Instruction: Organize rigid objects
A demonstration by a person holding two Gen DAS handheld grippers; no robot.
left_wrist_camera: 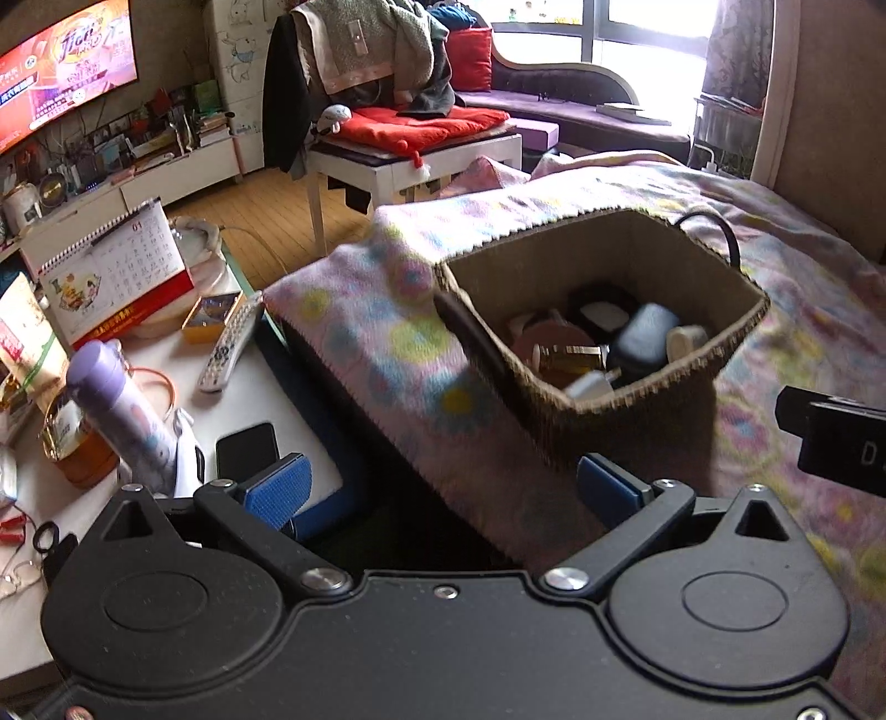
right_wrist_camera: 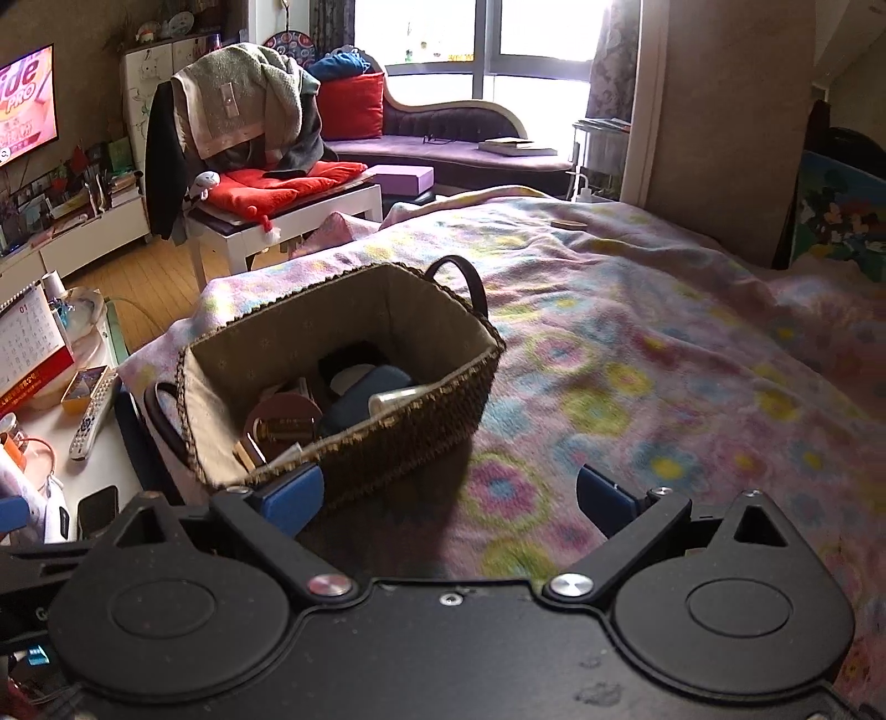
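We see basket on blanket, full of small things. Left gripper, right gripper: both spread wide, nothing between.

Daylight is pouring through the window over a purple chaise (red cushion at its end), lighting the wooden floor.

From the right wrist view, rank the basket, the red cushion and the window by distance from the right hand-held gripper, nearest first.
1. Basket: on the blanket, just ahead and left of the right hand-held gripper.
2. Red cushion: on the white bench past the bed, upper left.
3. Window: back wall, top centre.
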